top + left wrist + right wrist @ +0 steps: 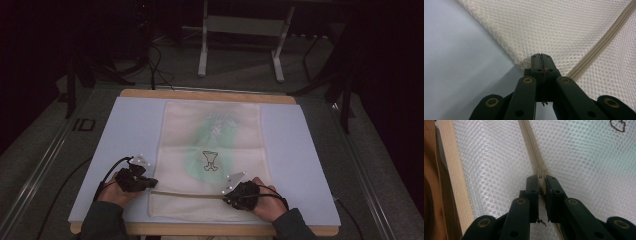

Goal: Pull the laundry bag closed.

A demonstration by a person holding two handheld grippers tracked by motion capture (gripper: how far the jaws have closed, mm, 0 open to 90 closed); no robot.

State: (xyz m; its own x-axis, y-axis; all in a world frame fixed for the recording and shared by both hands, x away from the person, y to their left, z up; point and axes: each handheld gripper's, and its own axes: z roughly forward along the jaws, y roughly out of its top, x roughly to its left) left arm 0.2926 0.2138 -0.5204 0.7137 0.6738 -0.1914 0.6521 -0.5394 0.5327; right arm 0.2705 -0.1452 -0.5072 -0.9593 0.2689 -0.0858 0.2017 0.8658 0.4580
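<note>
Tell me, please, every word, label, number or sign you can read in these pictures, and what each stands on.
"ID": pale letters on the dark surface left of the table, in the high view.
Pale green print on the mesh bag: too blurred to read.
Dark outline drawing on the bag: a figure, not lettering.
Nothing else is legible.

The green garment [210, 145] inside the mesh laundry bag [185, 125] is only a blur through the netting; its shape cannot be told. The right claw [542, 181] covers most of the zipper pull [540, 175]. The left claw [541, 60] hides the bag's edge beneath it.
</note>
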